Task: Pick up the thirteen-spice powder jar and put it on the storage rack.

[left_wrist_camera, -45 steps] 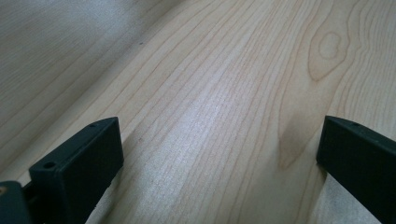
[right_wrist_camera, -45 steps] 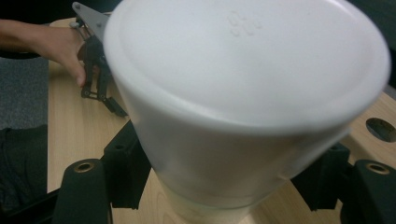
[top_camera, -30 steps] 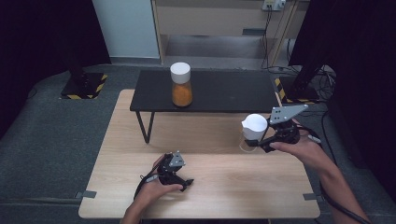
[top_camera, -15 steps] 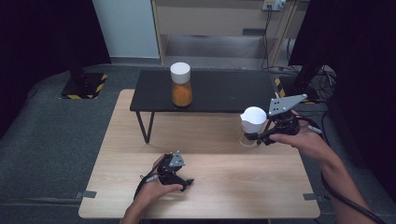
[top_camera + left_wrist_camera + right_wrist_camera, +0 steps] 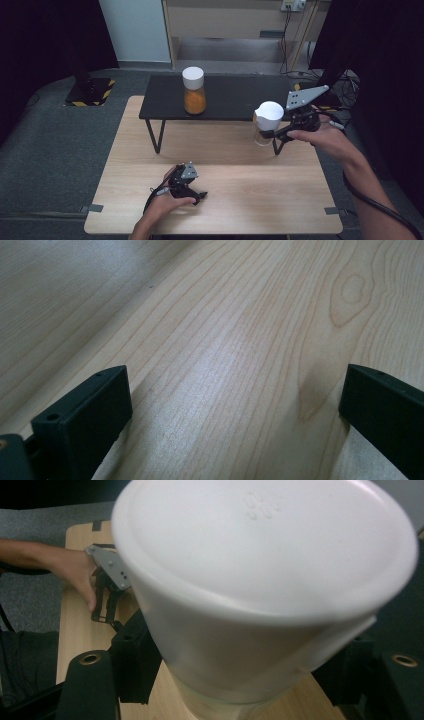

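Observation:
A clear jar with a white lid (image 5: 267, 120) hangs tilted above the right side of the wooden table (image 5: 240, 200), just in front of the right end of the black shelf (image 5: 235, 97). My right gripper (image 5: 266, 134) is shut on the jar below its lid. The white lid (image 5: 265, 565) looms large in the right gripper view, with black jaws pressing on both sides of the jar and my right gripper (image 5: 240, 675) around it. My left gripper (image 5: 197, 194) rests on the table near the front edge. Its jaws stand wide apart over bare wood (image 5: 235, 405).
A second jar with a white lid and orange contents (image 5: 194, 92) stands on the left half of the black shelf. The shelf's legs (image 5: 155, 135) stand on the wooden table. Cables and dark curtains lie beyond the table's right side.
My right gripper has lifted the white-lidded jar off the table and carried it up toward the shelf's right end. The left hand has stayed put.

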Demonstrator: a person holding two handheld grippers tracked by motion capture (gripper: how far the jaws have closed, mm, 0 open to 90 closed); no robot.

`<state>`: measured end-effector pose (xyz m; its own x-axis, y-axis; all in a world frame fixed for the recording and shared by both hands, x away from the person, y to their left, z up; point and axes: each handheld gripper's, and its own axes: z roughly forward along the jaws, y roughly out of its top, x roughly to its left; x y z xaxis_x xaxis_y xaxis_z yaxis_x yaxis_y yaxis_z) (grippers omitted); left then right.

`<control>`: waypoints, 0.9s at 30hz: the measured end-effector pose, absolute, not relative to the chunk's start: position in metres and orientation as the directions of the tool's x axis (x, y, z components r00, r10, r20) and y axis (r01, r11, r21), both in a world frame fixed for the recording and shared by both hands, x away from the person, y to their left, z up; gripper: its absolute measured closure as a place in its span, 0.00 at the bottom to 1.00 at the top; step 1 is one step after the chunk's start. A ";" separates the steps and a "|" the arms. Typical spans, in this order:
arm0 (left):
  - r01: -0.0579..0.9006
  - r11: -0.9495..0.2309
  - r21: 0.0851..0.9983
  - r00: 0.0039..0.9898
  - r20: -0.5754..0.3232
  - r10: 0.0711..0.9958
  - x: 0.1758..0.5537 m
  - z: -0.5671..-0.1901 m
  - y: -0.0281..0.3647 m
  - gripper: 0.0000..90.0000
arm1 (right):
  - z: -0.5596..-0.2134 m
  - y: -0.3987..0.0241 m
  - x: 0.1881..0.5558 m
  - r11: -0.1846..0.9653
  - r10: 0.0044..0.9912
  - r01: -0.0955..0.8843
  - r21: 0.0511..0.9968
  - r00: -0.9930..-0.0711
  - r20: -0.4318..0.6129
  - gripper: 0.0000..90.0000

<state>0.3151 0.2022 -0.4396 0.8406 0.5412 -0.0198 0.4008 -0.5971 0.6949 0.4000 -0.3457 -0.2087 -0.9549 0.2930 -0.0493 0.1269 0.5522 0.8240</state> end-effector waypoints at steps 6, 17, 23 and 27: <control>0.401 -0.597 0.695 0.841 -0.020 0.541 0.315 -0.440 0.202 0.00 | -0.197 -0.342 0.409 0.552 0.299 0.124 0.824 -0.953 -0.057 0.35; 0.400 -0.597 0.695 0.841 -0.019 0.541 0.315 -0.440 0.202 0.00 | -0.184 -0.341 0.427 0.547 0.320 0.133 0.826 -0.946 -0.059 0.35; 0.398 -0.598 0.695 0.841 -0.017 0.540 0.315 -0.440 0.202 0.00 | -0.182 -0.341 0.438 0.542 0.340 0.149 0.827 -0.939 -0.054 0.35; 0.401 -0.597 0.695 0.841 -0.020 0.541 0.315 -0.440 0.202 0.00 | -0.183 -0.340 0.445 0.539 0.348 0.159 0.827 -0.936 -0.047 0.35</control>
